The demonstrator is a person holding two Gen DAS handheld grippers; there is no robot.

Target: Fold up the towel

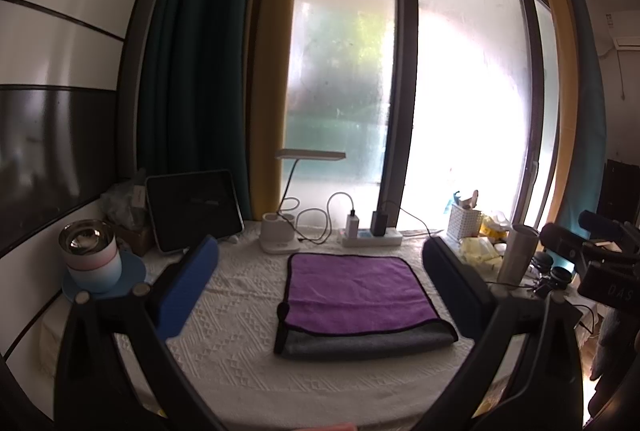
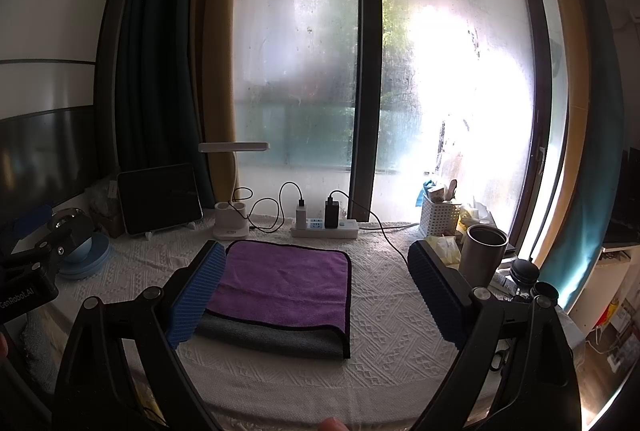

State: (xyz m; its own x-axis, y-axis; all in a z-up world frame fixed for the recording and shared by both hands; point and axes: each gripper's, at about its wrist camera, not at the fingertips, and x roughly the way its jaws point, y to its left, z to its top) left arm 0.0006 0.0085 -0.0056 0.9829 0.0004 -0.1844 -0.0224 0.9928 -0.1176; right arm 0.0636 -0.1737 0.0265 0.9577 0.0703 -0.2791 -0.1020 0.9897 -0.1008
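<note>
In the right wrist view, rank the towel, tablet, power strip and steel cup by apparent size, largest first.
1. towel
2. tablet
3. steel cup and power strip: they look alike in size, and the cup stands nearer the camera, so no ranking.

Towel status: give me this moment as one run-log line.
towel: folded, flat on tablecloth, purple over grey | left gripper: open, empty | right gripper: open, empty | contact: none

tablet [image 1: 194,209] upright, back left | desk lamp [image 1: 298,199] | power strip [image 1: 370,237] | steel tumbler [image 2: 482,253] right | white tablecloth [image 1: 240,331]
</note>
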